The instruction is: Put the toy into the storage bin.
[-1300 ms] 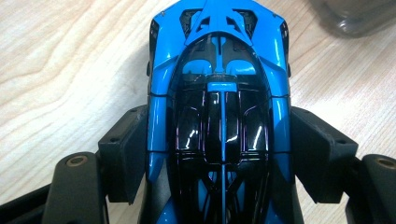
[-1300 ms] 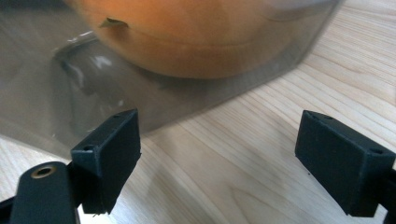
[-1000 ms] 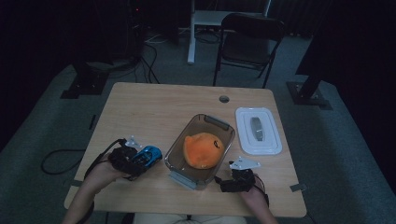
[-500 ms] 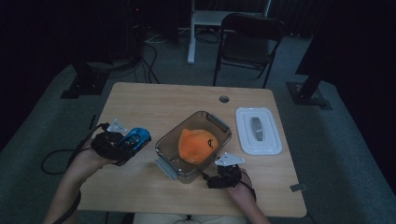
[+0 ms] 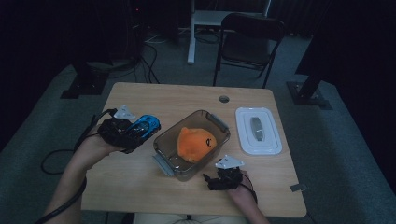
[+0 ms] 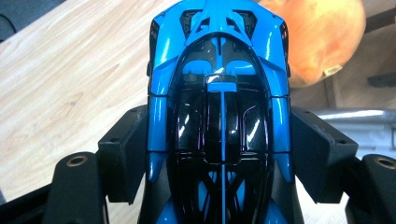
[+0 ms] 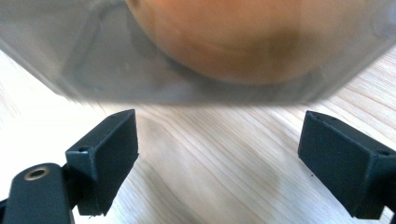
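The left tool (image 5: 132, 132), pinching the glossy blue-and-black toy car (image 6: 219, 116), has lifted it off the worktop (image 5: 140, 186) toward the clear plastic container (image 5: 164, 140) ahead, so dropping it in seems next, while the right tool (image 7: 219, 163) rests spread

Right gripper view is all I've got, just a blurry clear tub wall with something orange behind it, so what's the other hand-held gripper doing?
Observer: The left hand-held gripper is shut on a glossy blue and black toy car, jaws pressed against both its sides.
Operator: Is the car above the tub?
Observer: No, in the high view it is beside the clear plastic tub, on its left.
Operator: What is the orange thing?
Observer: An orange plush toy lying inside the tub.
Operator: Any lid around?
Observer: A white rectangular lid lies flat on the table, right of the tub.
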Tool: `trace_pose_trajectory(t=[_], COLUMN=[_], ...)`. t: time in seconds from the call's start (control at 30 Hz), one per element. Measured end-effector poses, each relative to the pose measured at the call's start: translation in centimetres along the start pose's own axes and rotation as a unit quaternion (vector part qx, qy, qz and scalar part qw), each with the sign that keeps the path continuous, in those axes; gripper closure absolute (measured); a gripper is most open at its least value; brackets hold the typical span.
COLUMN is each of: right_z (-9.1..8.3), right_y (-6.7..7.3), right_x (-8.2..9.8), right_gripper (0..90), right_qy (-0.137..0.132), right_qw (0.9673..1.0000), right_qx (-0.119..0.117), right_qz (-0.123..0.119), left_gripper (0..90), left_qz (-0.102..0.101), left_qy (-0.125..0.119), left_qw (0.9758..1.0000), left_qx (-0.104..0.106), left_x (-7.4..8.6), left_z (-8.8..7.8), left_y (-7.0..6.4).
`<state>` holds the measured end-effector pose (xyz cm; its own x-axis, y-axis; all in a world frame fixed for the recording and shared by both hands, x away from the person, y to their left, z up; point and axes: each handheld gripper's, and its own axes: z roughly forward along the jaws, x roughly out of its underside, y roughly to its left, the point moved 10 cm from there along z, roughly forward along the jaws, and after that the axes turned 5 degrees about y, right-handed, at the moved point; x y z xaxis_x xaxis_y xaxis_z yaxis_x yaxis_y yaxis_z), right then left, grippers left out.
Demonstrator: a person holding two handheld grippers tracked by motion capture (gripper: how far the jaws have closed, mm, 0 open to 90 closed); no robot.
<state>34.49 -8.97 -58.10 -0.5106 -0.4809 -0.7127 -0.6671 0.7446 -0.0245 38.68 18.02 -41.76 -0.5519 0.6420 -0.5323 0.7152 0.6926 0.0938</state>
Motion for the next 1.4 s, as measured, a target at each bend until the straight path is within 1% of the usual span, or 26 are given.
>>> trace_pose_trajectory(t=[0.07, 0.1, 0.13, 0.17, 0.23, 0.3, 0.5, 0.53, 0.57, 0.63, 0.73, 0.77, 0.8, 0.83, 0.97, 1.03, 1.07, 1.1, 1.17, 1.2, 1.23, 1.27, 1.3, 1.33, 1.37, 1.4], right_z=[0.0, 0.0, -0.1, -0.3, -0.3, -0.3, -0.3, -0.3, -0.3, -0.4, -0.4, -0.4, -0.4, -0.4, -0.4, -0.4, -0.4, -0.4, -0.4, -0.4, -0.4, -0.4, -0.4, -0.4, -0.4, -0.4], right_y=[-0.2, -0.2, -0.5, -0.7, -0.8, -0.9, -1.0, -1.1, -1.2, -1.2, -1.3, -1.3, -1.3, -1.3, -1.2, -1.3, -1.3, -1.3, -1.3, -1.3, -1.2, -1.2, -1.3, -1.3, -1.3, -1.3], right_x=[0.2, 0.2, 0.5, 0.6, 0.7, 0.7, 0.9, 0.9, 0.9, 1.0, 1.0, 1.0, 1.0, 1.1, 1.1, 1.1, 1.1, 1.1, 1.1, 1.1, 1.1, 1.1, 1.1, 1.1, 1.1, 1.1], right_gripper=[11.8, 11.8, 11.8, 11.8, 11.8, 11.8, 11.8, 11.8, 11.8, 11.8, 11.8, 11.8, 11.8, 11.8, 11.8, 11.8, 11.8, 11.8, 11.8, 11.8, 11.8, 11.8, 11.8, 11.8, 11.8, 11.8], right_qy=[0.000, 0.000, 0.002, -0.001, -0.001, -0.001, 0.001, 0.001, 0.000, 0.000, 0.000, 0.000, 0.000, -0.001, -0.001, -0.001, -0.001, -0.001, -0.001, -0.001, -0.001, -0.001, 0.000, 0.000, -0.001, -0.001], right_qw=[1.0000, 1.0000, 1.0000, 0.9999, 0.9999, 0.9999, 0.9998, 0.9998, 0.9998, 0.9998, 0.9997, 0.9998, 0.9998, 0.9998, 0.9998, 0.9998, 0.9998, 0.9998, 0.9998, 0.9998, 0.9999, 0.9999, 0.9998, 0.9999, 0.9999, 0.9999], right_qx=[0.004, 0.004, 0.008, 0.012, 0.011, 0.015, 0.018, 0.020, 0.020, 0.020, 0.022, 0.021, 0.020, 0.021, 0.018, 0.018, 0.017, 0.017, 0.016, 0.016, 0.015, 0.015, 0.015, 0.014, 0.014, 0.014], right_qz=[-0.003, -0.003, -0.003, 0.000, 0.002, 0.001, 0.003, 0.005, 0.004, 0.007, 0.007, 0.006, 0.007, 0.007, 0.007, 0.007, 0.008, 0.008, 0.008, 0.008, 0.008, 0.008, 0.008, 0.009, 0.009, 0.009], left_gripper=[28.6, 28.6, 28.6, 28.6, 28.6, 28.7, 28.6, 28.6, 28.6, 28.6, 28.6, 28.6, 28.6, 28.6, 28.6, 28.6, 28.6, 28.6, 28.6, 28.7, 28.7, 28.6, 28.6, 28.7, 28.6, 28.6], left_qz=[0.000, 0.006, 0.011, 0.011, 0.018, 0.024, 0.039, 0.038, 0.044, 0.046, 0.056, 0.058, 0.054, 0.059, 0.062, 0.064, 0.068, 0.068, 0.073, 0.073, 0.073, 0.072, 0.073, 0.070, 0.071, 0.071], left_qy=[0.000, 0.001, 0.003, 0.001, 0.005, 0.007, 0.005, 0.004, 0.005, 0.004, 0.006, 0.006, 0.005, 0.008, 0.012, 0.010, 0.010, 0.012, 0.017, 0.017, 0.025, 0.027, 0.029, 0.028, 0.027, 0.027], left_qw=[1.0000, 1.0000, 0.9999, 0.9999, 0.9997, 0.9994, 0.9985, 0.9984, 0.9980, 0.9976, 0.9967, 0.9965, 0.9967, 0.9963, 0.9955, 0.9944, 0.9941, 0.9935, 0.9930, 0.9930, 0.9929, 0.9926, 0.9927, 0.9929, 0.9923, 0.9923], left_qx=[0.000, 0.005, 0.008, 0.011, 0.016, 0.024, 0.037, 0.040, 0.044, 0.051, 0.058, 0.060, 0.060, 0.061, 0.071, 0.083, 0.084, 0.090, 0.091, 0.091, 0.091, 0.095, 0.092, 0.092, 0.098, 0.098], left_x=[0.0, -0.7, -1.0, -1.3, -1.9, -2.6, -4.8, -5.2, -5.5, -6.1, -6.9, -7.2, -7.4, -7.6, -8.2, -8.5, -8.7, -8.8, -8.8, -8.8, -8.6, -8.5, -8.5, -8.5, -8.5, -8.5], left_z=[0.0, 0.4, 0.6, 0.8, 1.2, 1.7, 2.7, 2.9, 3.1, 3.4, 4.1, 4.3, 4.6, 4.8, 5.8, 6.2, 6.5, 6.9, 7.6, 7.6, 8.1, 8.4, 8.6, 8.7, 8.8, 8.8], left_y=[0.0, -0.4, -0.6, -0.8, -1.1, -1.5, -2.7, -2.9, -3.2, -3.7, -4.3, -4.5, -4.6, -4.8, -5.4, -5.9, -6.1, -6.4, -6.5, -6.5, -6.5, -6.4, -6.4, -6.4, -6.5, -6.5])
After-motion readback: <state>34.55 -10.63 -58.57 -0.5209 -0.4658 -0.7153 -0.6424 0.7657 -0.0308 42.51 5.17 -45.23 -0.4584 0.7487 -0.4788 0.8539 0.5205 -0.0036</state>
